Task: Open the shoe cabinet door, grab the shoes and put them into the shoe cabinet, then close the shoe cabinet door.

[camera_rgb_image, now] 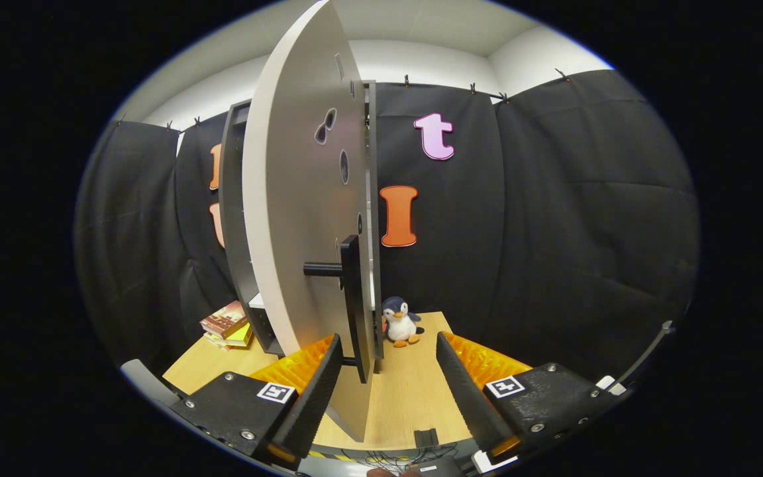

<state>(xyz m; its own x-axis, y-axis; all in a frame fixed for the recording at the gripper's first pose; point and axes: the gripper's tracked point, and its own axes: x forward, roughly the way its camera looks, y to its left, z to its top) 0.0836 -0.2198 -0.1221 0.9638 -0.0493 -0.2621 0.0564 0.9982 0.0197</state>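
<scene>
Your gripper (387,384) sits low in the frame with its fingers spread wide, holding nothing. Between them stands the edge of the shoe cabinet door (302,218), swung open, with its dark handle (350,298) just ahead. A toy penguin (400,322) sits beyond, and books (228,324) lie at lower left on the table (408,391).

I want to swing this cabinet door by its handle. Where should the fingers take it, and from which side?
Grip the door handle's long vertical bar, closing from its left and right sides. It stands off the door on short posts, and sits just ahead of the open gripper, nearer its left finger.
</scene>
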